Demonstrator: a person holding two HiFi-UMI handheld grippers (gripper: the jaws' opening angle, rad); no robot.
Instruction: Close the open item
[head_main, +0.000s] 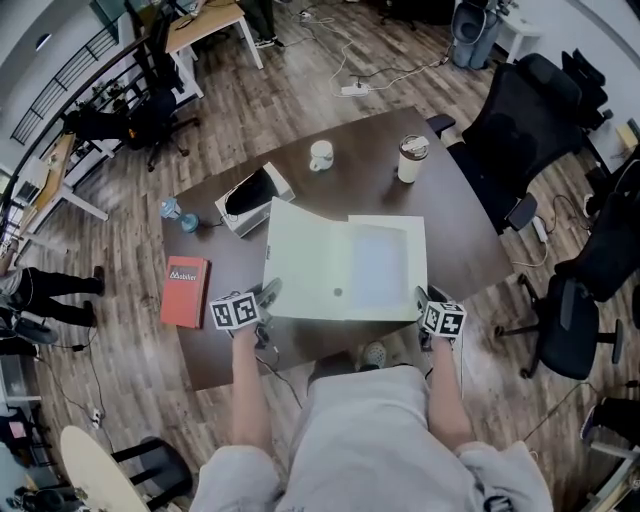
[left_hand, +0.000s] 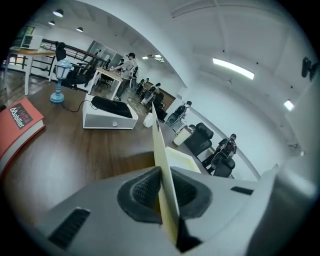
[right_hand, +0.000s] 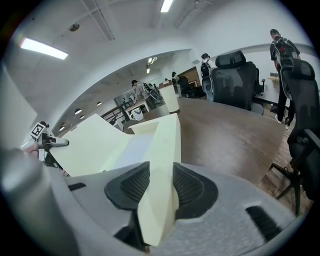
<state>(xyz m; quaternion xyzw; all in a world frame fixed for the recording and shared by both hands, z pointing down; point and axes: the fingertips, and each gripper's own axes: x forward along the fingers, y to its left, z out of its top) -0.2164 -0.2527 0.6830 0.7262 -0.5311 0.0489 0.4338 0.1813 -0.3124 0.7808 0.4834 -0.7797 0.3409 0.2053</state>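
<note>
A pale yellow flat cardboard box lies open on the dark wooden table. Its lid is raised at the left. At the lid's near left corner my left gripper is shut, and in the left gripper view the thin lid edge runs upright between the pads of this gripper. My right gripper is at the box's near right corner. In the right gripper view that gripper is shut on the thick folded side wall, with the lid slanting up at left.
A red book lies at the table's left edge. Behind the box stand a white open case, a white mug and a lidded paper cup. Black office chairs stand to the right of the table.
</note>
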